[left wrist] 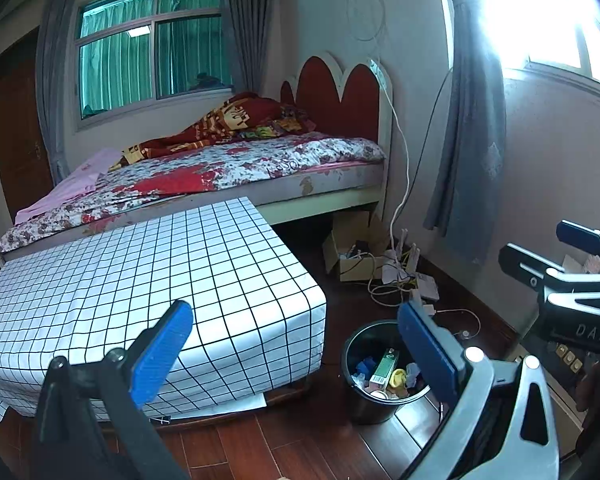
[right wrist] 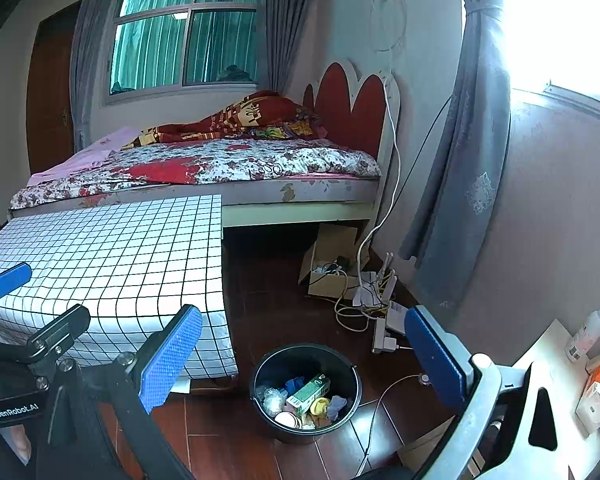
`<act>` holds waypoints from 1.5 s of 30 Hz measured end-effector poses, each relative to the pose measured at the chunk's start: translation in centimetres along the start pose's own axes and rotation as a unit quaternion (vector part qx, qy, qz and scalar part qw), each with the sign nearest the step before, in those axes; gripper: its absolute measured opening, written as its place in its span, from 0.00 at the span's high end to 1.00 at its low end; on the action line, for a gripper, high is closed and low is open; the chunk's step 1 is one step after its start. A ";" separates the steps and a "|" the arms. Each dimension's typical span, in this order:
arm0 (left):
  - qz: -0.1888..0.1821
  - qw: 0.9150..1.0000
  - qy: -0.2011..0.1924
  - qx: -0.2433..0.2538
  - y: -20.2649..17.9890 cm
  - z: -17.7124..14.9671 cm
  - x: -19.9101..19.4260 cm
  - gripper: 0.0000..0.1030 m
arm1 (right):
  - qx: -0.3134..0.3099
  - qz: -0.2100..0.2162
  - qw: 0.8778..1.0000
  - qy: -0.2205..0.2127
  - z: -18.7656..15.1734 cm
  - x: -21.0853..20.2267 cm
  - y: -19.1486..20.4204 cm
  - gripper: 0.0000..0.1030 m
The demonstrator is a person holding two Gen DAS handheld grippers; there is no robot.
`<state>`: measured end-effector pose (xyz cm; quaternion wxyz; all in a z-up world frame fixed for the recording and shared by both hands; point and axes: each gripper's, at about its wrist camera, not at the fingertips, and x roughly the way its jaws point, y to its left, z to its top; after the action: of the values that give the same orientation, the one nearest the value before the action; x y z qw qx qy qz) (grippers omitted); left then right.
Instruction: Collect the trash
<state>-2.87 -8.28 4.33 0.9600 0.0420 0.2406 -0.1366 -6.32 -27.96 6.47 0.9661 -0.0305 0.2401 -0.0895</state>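
Two hand-held tools with blue pads hang above a dark wooden floor (right wrist: 268, 312) in a bedroom. The left tool (left wrist: 296, 354) has its jaws spread wide and nothing between them. The right tool (right wrist: 304, 364) is just as wide open and also empty. A black trash bucket (right wrist: 306, 432) stands on the floor just beside the near right corner of a low worktop (left wrist: 140, 264) covered in a white cloth with a black grid. The bucket already holds the collected trash: a green and white carton (right wrist: 309, 394) lying tilted on top, a yellow item, blue scraps, clear crumpled wrap and a pale round lid. In the left wrist view the bucket (left wrist: 364, 400) sits partly behind the right finger of the left tool. Beyond the worktop is a bed (right wrist: 220, 164) with a floral cover, a red patterned blanket and a red scalloped headboard. An open cardboard box (right wrist: 332, 276) and a tangle of white cables (right wrist: 364, 304) lie on the floor by the foot of the headboard, below a grey curtain (right wrist: 464, 160). At the right edge of the right wrist view, a pump bottle (right wrist: 590, 328) stands on a pale surface.
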 end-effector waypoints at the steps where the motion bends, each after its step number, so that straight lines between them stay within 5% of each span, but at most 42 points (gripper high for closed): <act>1: 0.001 1.000 0.000 0.001 -0.1 0.0 0.0 0.00 | 0.000 0.001 1.000 -0.001 0.0 0.0 0.0 0.01; 45: 0.002 1.000 0.002 0.001 0.2 -0.1 0.2 0.01 | 0.003 0.002 1.000 0.010 -0.7 0.5 -0.3 0.01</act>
<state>-2.66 -8.08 4.10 0.9597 0.0441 0.2427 -0.1344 -6.29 -28.35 5.69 0.9639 -0.0260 0.2499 -0.0884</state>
